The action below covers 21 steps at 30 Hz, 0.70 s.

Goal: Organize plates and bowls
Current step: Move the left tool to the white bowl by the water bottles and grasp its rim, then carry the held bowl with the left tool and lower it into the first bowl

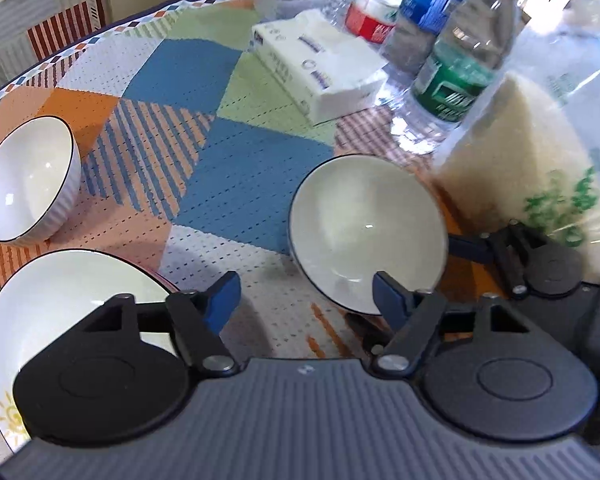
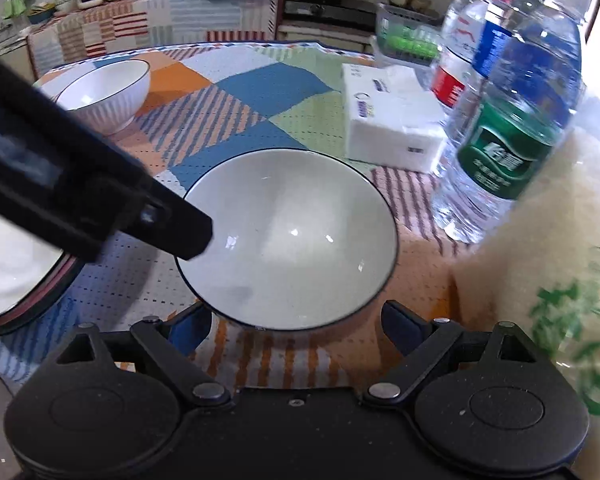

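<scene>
1. On the patterned tablecloth [image 2: 260, 92], near the middle: a white bowl [image 2: 288, 236] with a dark rim, standing upright.
2. At 6 o'clock of that bowl in the right wrist view: right gripper [image 2: 296, 322], blue fingers [image 2: 400, 320] wide apart, one on each side of the near rim, not squeezing it; can't tell if touching.
3. At 9 o'clock of the bowl: left gripper [image 1: 304, 298], blurry and dark in the right wrist view. Fingers apart, nothing clamped; right pad [image 1: 388, 300] in front of the bowl's rim, can't tell if touching.
4. At 10 o'clock, well apart: second bowl [image 2: 104, 92], ribbed outside, partly hidden behind the dark arm.
5. At 8 o'clock: white plate [image 1: 60, 300], half covered by the gripper body, cut off at the edge; small yellow sun mark on it.
6. At 2 o'clock: tissue pack [image 2: 392, 120], then three water bottles [image 2: 512, 132], tops cut off or blurred.
7. At 4 o'clock: clear bag of rice [image 2: 540, 240], green print too smeared to read.
</scene>
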Each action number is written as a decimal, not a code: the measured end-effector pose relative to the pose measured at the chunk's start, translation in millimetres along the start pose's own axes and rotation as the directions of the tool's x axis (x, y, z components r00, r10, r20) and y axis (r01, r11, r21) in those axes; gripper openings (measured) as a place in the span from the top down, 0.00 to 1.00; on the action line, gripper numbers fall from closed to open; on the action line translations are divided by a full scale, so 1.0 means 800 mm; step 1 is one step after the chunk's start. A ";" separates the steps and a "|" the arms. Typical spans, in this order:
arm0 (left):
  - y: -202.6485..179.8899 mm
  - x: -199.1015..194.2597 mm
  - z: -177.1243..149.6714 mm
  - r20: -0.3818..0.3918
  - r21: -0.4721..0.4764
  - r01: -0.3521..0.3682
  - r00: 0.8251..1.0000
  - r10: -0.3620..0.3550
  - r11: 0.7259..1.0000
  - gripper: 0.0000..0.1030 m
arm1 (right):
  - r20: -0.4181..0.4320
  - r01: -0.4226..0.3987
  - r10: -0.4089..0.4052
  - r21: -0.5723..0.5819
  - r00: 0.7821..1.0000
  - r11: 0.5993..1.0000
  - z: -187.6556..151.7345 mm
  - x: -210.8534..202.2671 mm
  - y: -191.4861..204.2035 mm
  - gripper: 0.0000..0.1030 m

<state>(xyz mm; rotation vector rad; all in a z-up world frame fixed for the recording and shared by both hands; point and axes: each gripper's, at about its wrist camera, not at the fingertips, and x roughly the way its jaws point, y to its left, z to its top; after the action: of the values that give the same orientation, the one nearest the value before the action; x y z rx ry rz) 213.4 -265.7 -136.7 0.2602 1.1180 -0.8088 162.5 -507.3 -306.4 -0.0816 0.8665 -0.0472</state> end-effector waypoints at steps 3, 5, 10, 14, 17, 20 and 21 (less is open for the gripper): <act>0.006 0.015 0.002 -0.001 -0.002 0.008 1.000 -0.008 1.000 0.43 | 0.028 -0.011 0.012 -0.027 1.000 1.000 -0.003 0.005 0.002 0.09; 0.011 0.026 0.002 -0.018 -0.028 0.034 0.999 -0.034 0.999 0.48 | 0.039 -0.026 0.026 -0.018 0.999 1.000 -0.003 0.009 0.000 0.09; 0.013 0.040 -0.001 -0.024 -0.078 0.077 0.997 -0.079 0.994 0.69 | 0.043 -0.006 0.007 -0.009 0.999 1.000 -0.002 0.015 0.002 0.09; 0.010 0.045 0.001 -0.011 -0.084 0.088 0.996 -0.089 0.993 0.80 | 0.056 -0.023 0.023 -0.008 0.998 1.000 -0.002 0.018 0.000 0.08; 0.009 0.046 0.003 -0.004 -0.072 0.085 0.996 -0.086 0.994 0.81 | 0.073 -0.051 0.051 -0.001 0.996 0.999 -0.003 0.023 -0.007 0.07; 0.008 0.045 0.004 -0.006 -0.074 0.083 0.996 -0.084 0.994 0.82 | 0.092 -0.083 0.082 0.014 0.992 0.996 -0.006 0.027 -0.012 0.07; 0.007 0.045 0.003 -0.007 -0.072 0.078 0.997 -0.079 0.994 0.82 | 0.093 -0.085 0.083 0.018 0.992 0.996 -0.006 0.027 -0.012 0.07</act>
<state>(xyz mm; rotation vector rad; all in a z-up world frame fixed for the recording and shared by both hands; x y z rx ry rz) 226.1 -278.7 -168.1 0.1613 1.1696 -0.8359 172.9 -518.6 -325.0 -0.0263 0.7763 0.0258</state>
